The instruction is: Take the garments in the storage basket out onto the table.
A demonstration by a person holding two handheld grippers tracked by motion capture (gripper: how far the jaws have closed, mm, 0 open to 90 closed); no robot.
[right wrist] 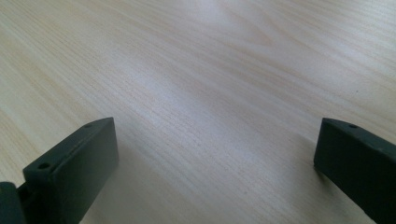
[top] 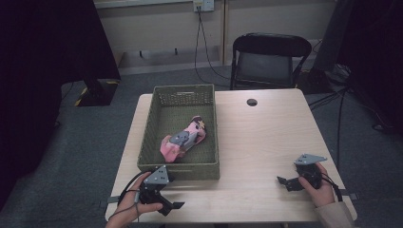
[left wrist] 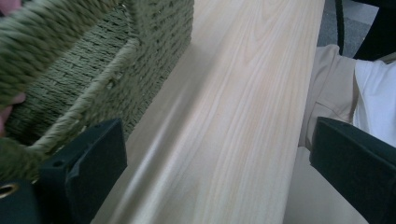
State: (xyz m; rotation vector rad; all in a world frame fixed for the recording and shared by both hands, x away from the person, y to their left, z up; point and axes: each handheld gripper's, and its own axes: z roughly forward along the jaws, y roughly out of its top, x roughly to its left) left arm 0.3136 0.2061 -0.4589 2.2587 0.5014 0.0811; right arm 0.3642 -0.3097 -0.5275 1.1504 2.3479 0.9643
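Pale wood tabletop (top: 266, 142), grey carpet around, folding chair (top: 268, 59) behind

Green woven basket (top: 161, 164) on left half, holds pink and grey toy (top: 183, 140)

Toy lies flat, long axis diagonal, upper end toward far right corner

Left tongs (top: 175, 206) parted, empty, parked just beside basket's near wall, likely handy for reach inside

Right tongs (top: 283, 182) parted, empty, resting well apart on bare wood

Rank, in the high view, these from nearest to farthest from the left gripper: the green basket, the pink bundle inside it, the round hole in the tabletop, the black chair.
From the left gripper:
1. Green basket, its near wall just ahead.
2. Pink bundle, inside the basket, mid-floor.
3. Round hole, far side of the tabletop, to the right.
4. Black chair, beyond the table's far edge.
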